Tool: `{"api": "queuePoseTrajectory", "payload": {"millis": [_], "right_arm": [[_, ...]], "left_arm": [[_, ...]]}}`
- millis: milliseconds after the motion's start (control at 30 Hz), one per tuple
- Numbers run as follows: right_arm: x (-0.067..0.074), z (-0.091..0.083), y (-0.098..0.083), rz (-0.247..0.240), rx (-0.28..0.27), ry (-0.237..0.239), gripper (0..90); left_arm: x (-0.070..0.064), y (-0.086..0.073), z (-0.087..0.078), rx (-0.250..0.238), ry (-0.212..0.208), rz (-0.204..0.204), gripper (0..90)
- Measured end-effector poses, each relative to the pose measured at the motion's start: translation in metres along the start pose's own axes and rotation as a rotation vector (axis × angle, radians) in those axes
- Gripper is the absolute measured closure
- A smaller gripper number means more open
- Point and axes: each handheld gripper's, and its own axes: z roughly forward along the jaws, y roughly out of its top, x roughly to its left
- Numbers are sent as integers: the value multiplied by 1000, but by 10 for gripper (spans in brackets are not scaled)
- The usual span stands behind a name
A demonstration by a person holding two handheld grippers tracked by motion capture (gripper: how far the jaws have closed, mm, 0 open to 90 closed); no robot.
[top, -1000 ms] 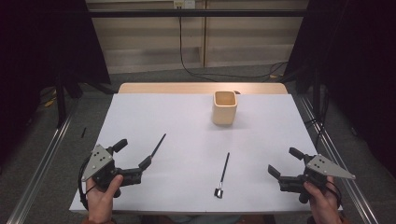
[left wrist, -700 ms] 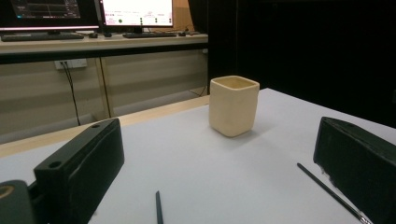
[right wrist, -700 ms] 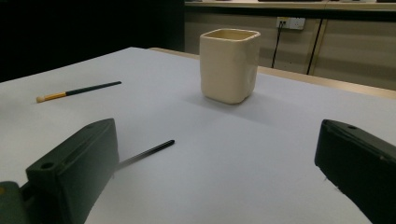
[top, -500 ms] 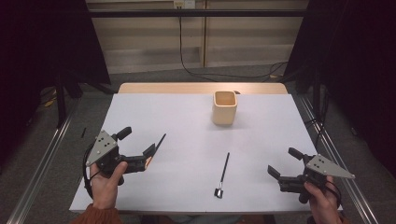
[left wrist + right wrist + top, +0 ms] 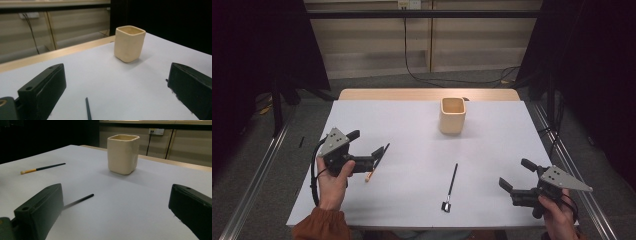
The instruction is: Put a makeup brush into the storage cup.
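While the left gripper (image 5: 369, 152) hangs over the white table (image 5: 412, 200) in the high view, its jaws stand wide apart around the dark upper part of a brush with a yellow end (image 5: 376, 162), which lies flat at about 8 o'clock from the cream cup (image 5: 452, 115); whether a jaw touches it cannot be told. The right gripper (image 5: 518, 175) sits near the table's 4 o'clock corner, jaws spread and holding nothing. A second black brush (image 5: 451, 184) lies between the two grippers, at 6 o'clock from the cup. Bare table lies all round the cup and toward the far edge; the right gripper is close to the right edge. Compared with a second ago, the left gripper has moved forward and inward to the brush, while the right one has stayed put.

From the left gripper view, the jaws are wide open with the brush's dark tip (image 5: 87, 108) on the table between them, and the cup (image 5: 129, 43) stands at 1 o'clock, well apart.

From the right gripper view, the jaws are spread and empty. The black brush (image 5: 79, 200) lies beside the left jaw, the cup (image 5: 123, 153) at 12 o'clock, the yellow-ended brush (image 5: 42, 168) at 10 o'clock.
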Motion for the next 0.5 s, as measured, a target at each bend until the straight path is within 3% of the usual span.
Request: {"api": "queuePoseTrajectory", "payload": {"millis": [167,200,300,367,433,500], "right_arm": [[0,1,-1,8,10,1,0],[0,1,-1,7,13,5,0],[1,2,-1,5,14,7,0],[0,2,-1,0,17,6,0],[1,2,-1,6,18,6,0],[0,2,-1,6,20,6,0]], "left_arm": [[3,5,4,29,21,15,24],[3,11,6,59,0,12,24],[2,17,8,93,-7,20,28],[0,24,9,131,-14,47,51],[-2,31,12,160,13,76,49],[-1,34,15,187,13,77,47]]}}
